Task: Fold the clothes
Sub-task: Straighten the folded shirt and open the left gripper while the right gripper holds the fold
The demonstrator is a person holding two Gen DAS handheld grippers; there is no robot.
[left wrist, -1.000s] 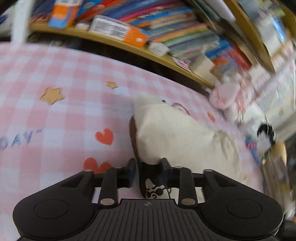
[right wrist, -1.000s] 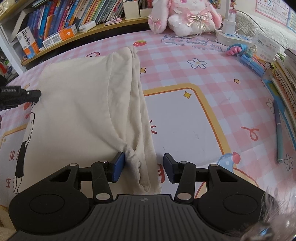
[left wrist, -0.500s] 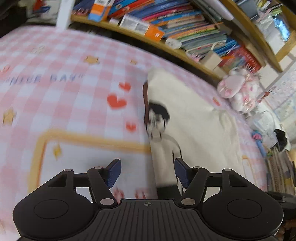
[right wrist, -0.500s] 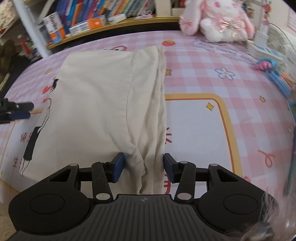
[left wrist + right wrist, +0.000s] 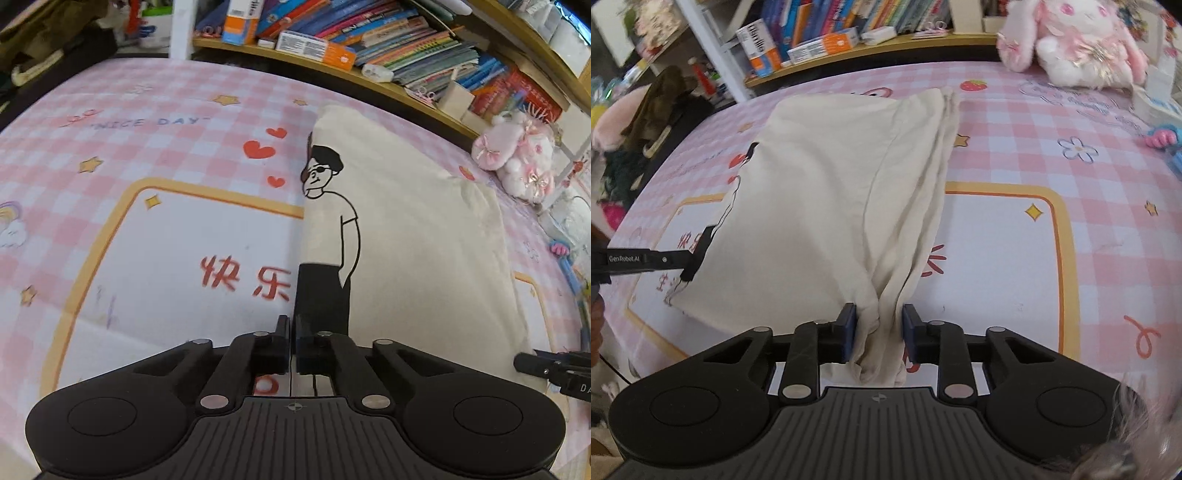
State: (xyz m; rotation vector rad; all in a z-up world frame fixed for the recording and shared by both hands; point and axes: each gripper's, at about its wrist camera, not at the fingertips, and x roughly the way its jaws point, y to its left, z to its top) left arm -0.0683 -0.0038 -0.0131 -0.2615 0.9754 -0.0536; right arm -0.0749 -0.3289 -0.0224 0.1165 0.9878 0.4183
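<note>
Pink checked worktop point(image 5: 155, 110), bookshelves behind: the cream T-shirt point(image 5: 827, 192) lies half-folded across it. Your left gripper point(image 5: 291, 328), open a moment ago, now pinches its printed near edge; your right gripper point(image 5: 877, 325) is closing on the bunched hem, readying the next fold.

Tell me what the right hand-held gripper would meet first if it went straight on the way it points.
The right hand-held gripper already has the bunched edge of the cream shirt between its closing jaws, so more of that shirt comes first, then probably the pink checked cloth under it.
</note>
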